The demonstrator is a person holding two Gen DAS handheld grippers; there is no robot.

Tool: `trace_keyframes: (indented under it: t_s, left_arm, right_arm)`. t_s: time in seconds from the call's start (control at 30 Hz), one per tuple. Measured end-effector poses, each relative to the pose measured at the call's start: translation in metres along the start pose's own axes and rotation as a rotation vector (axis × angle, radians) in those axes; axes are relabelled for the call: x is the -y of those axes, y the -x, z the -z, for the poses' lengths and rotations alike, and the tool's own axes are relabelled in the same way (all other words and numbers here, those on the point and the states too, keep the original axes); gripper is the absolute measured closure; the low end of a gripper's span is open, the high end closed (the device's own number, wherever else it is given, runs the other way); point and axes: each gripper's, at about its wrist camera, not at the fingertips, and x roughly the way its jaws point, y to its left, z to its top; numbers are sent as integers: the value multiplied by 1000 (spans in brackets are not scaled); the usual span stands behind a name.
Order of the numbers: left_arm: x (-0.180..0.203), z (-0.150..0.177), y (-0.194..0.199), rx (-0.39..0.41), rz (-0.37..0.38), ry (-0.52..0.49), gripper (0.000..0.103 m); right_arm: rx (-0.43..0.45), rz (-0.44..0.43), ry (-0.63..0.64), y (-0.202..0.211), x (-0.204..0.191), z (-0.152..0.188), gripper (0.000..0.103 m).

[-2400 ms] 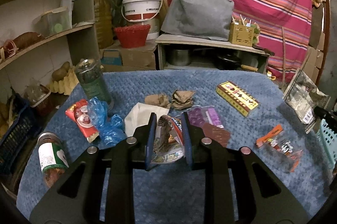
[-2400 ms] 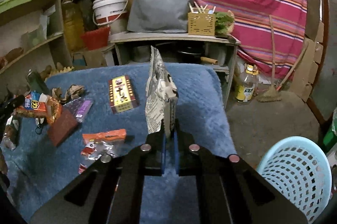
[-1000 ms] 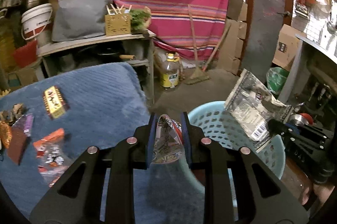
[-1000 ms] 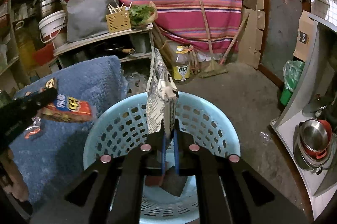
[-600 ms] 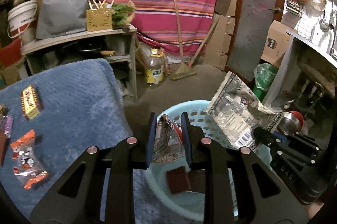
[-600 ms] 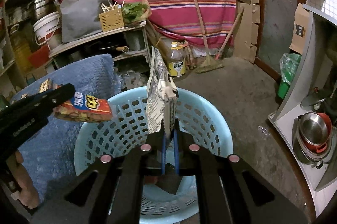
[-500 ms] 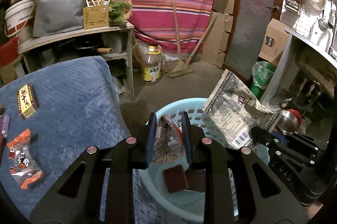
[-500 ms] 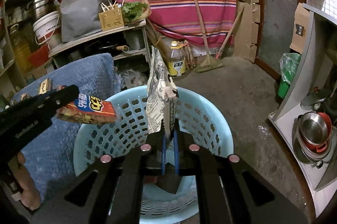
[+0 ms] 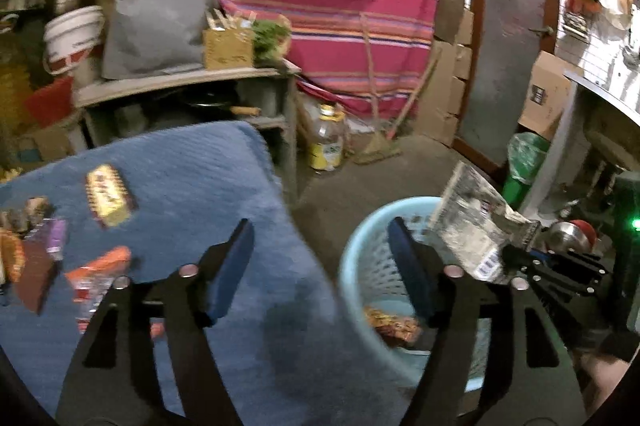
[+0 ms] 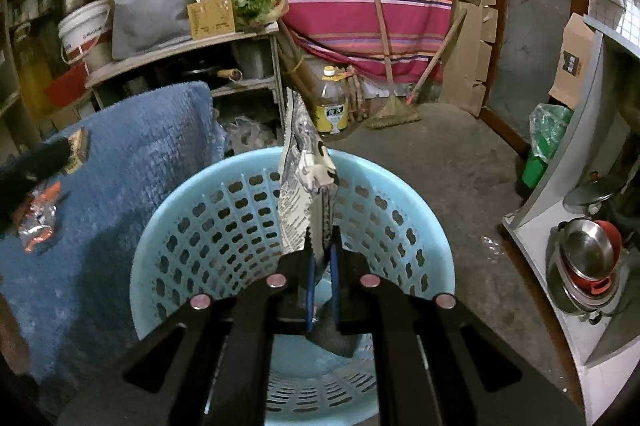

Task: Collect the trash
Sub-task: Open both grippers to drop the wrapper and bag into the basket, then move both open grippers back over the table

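My left gripper (image 9: 320, 258) is open and empty, above the edge of the blue-covered table (image 9: 192, 186) beside the light blue basket (image 9: 360, 266). A red snack wrapper (image 9: 394, 326) lies inside the basket. My right gripper (image 10: 322, 258) is shut on a black-and-white foil bag (image 10: 304, 194) and holds it upright over the basket (image 10: 192, 226). That bag also shows in the left wrist view (image 9: 476, 230). On the table lie a yellow box (image 9: 108, 194), an orange wrapper (image 9: 96, 274) and a brown packet (image 9: 34, 278).
A shelf (image 10: 180, 54) with a white bucket (image 10: 84, 30) stands behind the table. An oil bottle (image 10: 334, 102) and a broom (image 10: 394, 106) sit on the floor. A grey counter (image 10: 560, 226) with a steel pot (image 10: 588, 262) is at the right.
My left gripper has opened and the red snack wrapper has dropped into the basket. The left gripper has swung back left toward the table. The right gripper still holds its bag over the basket.
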Motion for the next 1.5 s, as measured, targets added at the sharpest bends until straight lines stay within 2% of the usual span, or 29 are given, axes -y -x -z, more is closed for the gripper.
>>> trace_keyframes:
  t_s: [0.03,0.1,0.13,0.17,0.2,0.37,0.5,0.57,0.63,0.7,0.87,1.17,1.4,1.47,1.5]
  left_arm:
    - [-7,0,5,7,-16,5,24]
    - [-24,0,17,24,-47,17,20]
    - [-36,0,25,33,-67,23,18]
    - [-45,1,31,38,-82,27,17]
    - [-58,3,39,46,-106,32,15]
    - [-108,8,67,61,-204,42,12]
    - [-149,10,88,82,-277,63,8]
    - [-170,14,100,101,-317,84,6]
    - [-189,21,109,115,-341,105,5]
    - [-206,29,114,121,-351,133,5]
    - [-248,47,109,77,-398,175,5]
    - [-309,69,113,38,-458,253,5]
    - [-331,76,116,46,-473,282,5]
    - [-336,78,114,27,-469,286,6]
    - [-339,79,113,16,-465,292,6]
  right_arm:
    - [-2,10,4,-1,-2,0,95]
    - [-13,22,8,-4,-7,-1,90]
    - [-22,32,12,-5,-9,-1,70]
    - [-22,41,16,-6,-9,-1,40]
    - [-11,62,21,-5,-12,-1,32]
    - [18,88,44,5,-29,-6,29]
    - [57,56,34,16,-43,-14,25]
    - [87,30,24,23,-55,-17,20]
    - [111,2,18,28,-67,-20,19]
    - [138,-33,23,35,-86,-23,19]
    - [174,-65,82,43,-135,-26,19]
    - [158,-120,194,32,-220,-21,19]
    - [159,-153,198,29,-246,-18,18]
    - [174,-163,193,27,-248,-17,7]
    - [180,-159,194,26,-250,-16,6]
